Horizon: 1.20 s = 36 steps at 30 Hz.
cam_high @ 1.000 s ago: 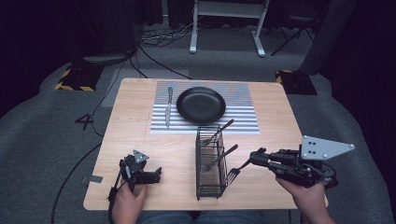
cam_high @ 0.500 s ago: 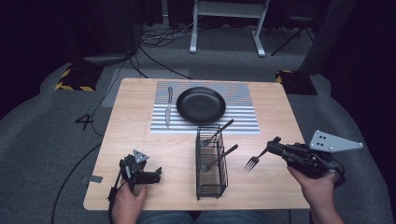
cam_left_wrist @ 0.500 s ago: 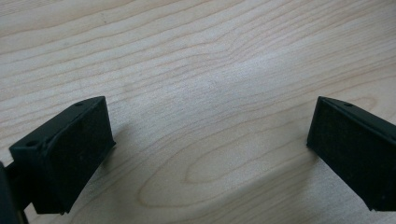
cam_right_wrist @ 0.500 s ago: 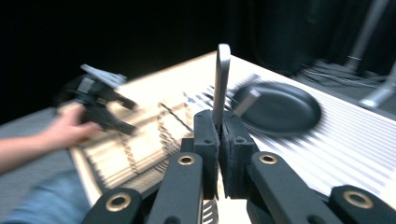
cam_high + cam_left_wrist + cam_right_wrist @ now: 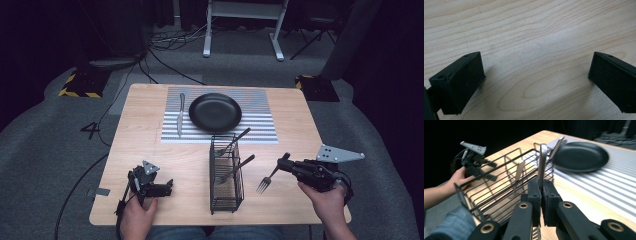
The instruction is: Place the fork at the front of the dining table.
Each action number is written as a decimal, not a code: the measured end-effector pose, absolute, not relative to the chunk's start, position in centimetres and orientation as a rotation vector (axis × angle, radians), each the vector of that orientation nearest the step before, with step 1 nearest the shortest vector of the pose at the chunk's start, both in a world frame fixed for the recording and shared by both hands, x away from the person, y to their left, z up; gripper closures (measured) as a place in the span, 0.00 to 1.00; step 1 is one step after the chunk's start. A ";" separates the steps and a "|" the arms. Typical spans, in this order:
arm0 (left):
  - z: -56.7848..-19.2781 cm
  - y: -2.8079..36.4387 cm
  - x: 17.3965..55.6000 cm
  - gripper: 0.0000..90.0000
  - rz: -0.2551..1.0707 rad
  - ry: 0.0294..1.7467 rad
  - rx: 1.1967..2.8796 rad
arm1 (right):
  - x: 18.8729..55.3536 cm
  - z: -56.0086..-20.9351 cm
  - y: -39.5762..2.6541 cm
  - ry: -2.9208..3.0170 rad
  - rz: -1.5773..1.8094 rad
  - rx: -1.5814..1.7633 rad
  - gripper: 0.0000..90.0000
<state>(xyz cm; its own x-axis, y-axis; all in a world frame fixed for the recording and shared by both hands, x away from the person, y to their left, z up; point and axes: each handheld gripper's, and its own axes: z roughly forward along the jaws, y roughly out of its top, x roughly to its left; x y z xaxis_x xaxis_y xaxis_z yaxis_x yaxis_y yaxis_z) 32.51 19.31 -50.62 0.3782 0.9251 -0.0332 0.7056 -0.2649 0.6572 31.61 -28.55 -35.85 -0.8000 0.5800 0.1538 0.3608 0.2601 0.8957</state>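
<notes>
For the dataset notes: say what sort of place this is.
Probably a recording studio or lab staged as a dining spot: a wooden table with a striped placemat and black plate, dark curtains behind, and hazard-taped weights on grey carpet.

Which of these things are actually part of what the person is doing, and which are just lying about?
In use: fork, clamped in right gripper; wire rack; plate; striped mat; knife.
Lying about: floor cables; metal stand. Left gripper rests open.

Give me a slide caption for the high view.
Right claw holds a fork beside the wire caddy; left claw rests open.
</notes>
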 end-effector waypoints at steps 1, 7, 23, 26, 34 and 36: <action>-50.6 19.3 32.5 0.00 0.485 1.398 2.054 | 31.6 -36.0 -28.5 2.342 1.570 0.871 0.96; -50.6 19.3 32.5 0.00 0.485 1.398 2.055 | 31.5 -36.6 -28.3 2.371 1.567 0.873 0.96; -50.6 19.3 32.5 0.00 0.485 1.398 2.054 | 31.7 -38.3 -30.0 2.359 1.526 0.953 0.95; -50.6 19.3 32.5 0.00 0.485 1.398 2.055 | 31.8 -38.5 -30.2 2.358 1.522 0.966 0.95; -50.6 19.3 32.5 0.00 0.485 1.398 2.054 | 32.3 -39.6 -31.4 2.295 1.508 1.030 0.94; -50.6 19.3 32.5 0.00 0.485 1.398 2.054 | 32.5 -40.0 -31.9 2.267 1.514 1.052 0.92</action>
<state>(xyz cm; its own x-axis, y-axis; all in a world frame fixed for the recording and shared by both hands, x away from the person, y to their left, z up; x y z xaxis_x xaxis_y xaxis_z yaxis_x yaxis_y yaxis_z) 32.51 19.31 -50.62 0.3781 0.9252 -0.0331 0.7056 -0.2648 0.6572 32.55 -31.88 -39.98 -0.7195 0.6652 0.1994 0.4391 0.2133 0.8728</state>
